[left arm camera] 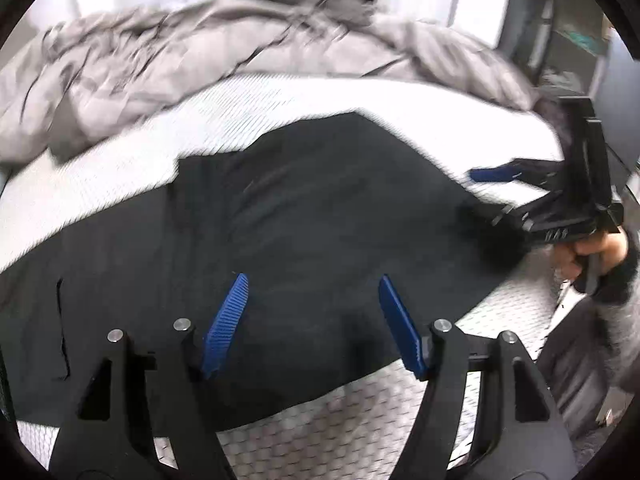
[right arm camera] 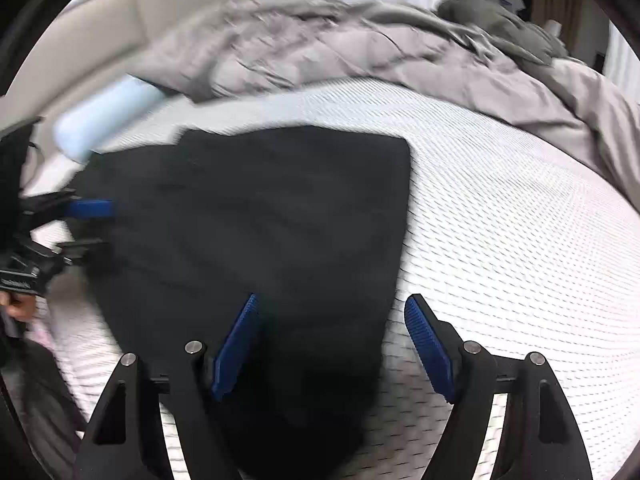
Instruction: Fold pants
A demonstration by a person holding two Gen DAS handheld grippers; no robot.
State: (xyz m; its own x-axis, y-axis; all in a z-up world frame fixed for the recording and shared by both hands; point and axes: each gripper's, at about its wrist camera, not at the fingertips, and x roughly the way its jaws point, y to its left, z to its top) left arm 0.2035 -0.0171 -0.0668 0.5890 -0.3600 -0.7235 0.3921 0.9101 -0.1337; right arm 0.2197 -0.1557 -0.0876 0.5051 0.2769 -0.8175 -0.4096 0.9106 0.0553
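Black pants [left arm camera: 304,232] lie folded and flat on the white patterned mattress [left arm camera: 304,92]; they also show in the right wrist view [right arm camera: 256,224]. My left gripper [left arm camera: 314,280] is open and empty just above the pants' near part. My right gripper [right arm camera: 332,300] is open and empty, straddling the pants' right edge. The right gripper shows in the left wrist view [left arm camera: 476,196] at the pants' right end, jaws apart. The left gripper shows in the right wrist view [right arm camera: 90,226] at the pants' left edge, jaws apart. Both views are motion-blurred.
A crumpled grey duvet [left arm camera: 192,60] is heaped along the far side of the mattress [right arm camera: 520,216]; it also shows in the right wrist view [right arm camera: 360,40]. A pale blue roll [right arm camera: 104,116] lies by the beige headboard [right arm camera: 80,52]. The mattress edge runs close below both grippers.
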